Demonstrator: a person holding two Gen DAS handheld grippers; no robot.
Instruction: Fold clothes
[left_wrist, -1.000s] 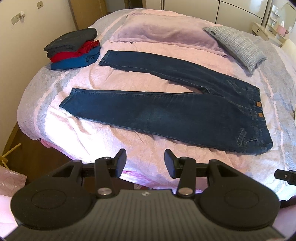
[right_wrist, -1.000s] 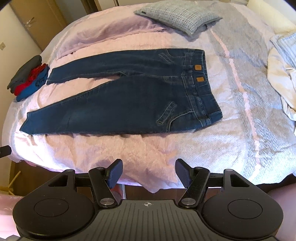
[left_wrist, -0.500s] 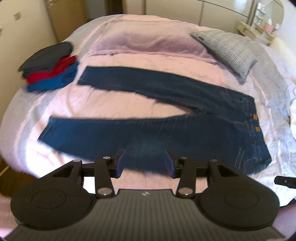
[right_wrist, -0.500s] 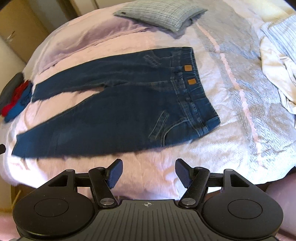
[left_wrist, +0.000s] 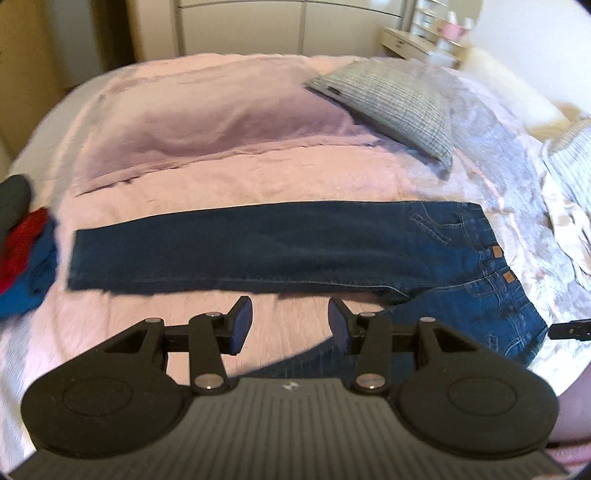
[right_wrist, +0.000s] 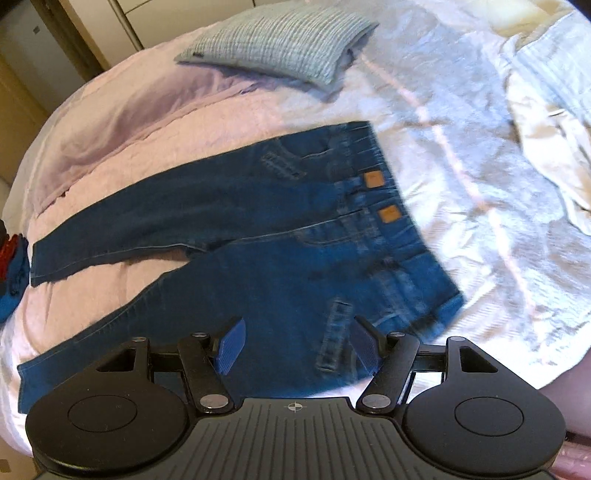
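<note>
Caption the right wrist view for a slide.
Open right gripper poised over spread blue jeans on a pink bed.

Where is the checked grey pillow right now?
The checked grey pillow lies on the bed, top right in the left wrist view, beyond the jeans waistband.

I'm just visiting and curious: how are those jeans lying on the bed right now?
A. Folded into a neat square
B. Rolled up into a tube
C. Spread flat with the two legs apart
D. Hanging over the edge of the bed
C: the jeans lie flat on the pink bedspread, their two legs splayed apart towards the stacked clothes, and both pairs of jaws stand open, holding nothing.
</note>
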